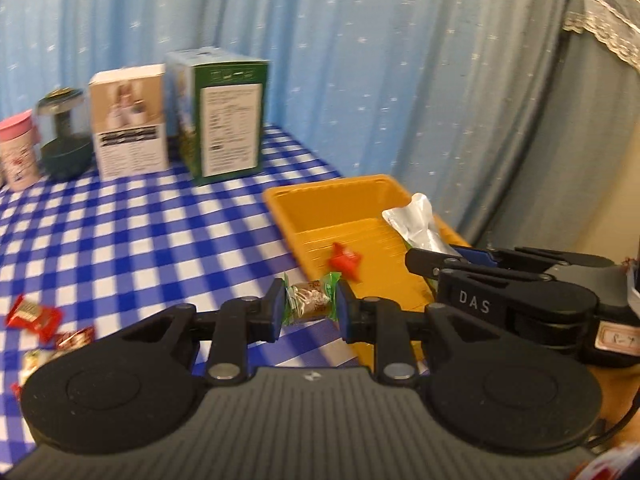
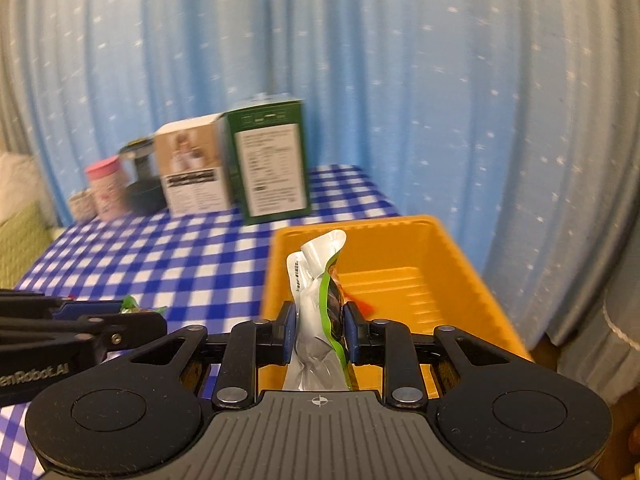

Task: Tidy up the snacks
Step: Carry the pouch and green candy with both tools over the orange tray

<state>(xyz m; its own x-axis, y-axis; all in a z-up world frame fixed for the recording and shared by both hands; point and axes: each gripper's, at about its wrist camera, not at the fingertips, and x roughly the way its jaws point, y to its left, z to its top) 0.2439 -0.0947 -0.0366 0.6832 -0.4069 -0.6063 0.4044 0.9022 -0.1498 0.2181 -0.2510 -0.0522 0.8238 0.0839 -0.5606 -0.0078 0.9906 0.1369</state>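
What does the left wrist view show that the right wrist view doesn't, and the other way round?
Only the left wrist view shows the left gripper shut on a green-wrapped candy, and loose red candies on the cloth at its left edge. Only the right wrist view shows the right gripper head on, shut on a silver pouch with a green edge, and a green cushion at far left. Both show the orange tray, a red candy inside it, the green box, and the blue checked cloth.
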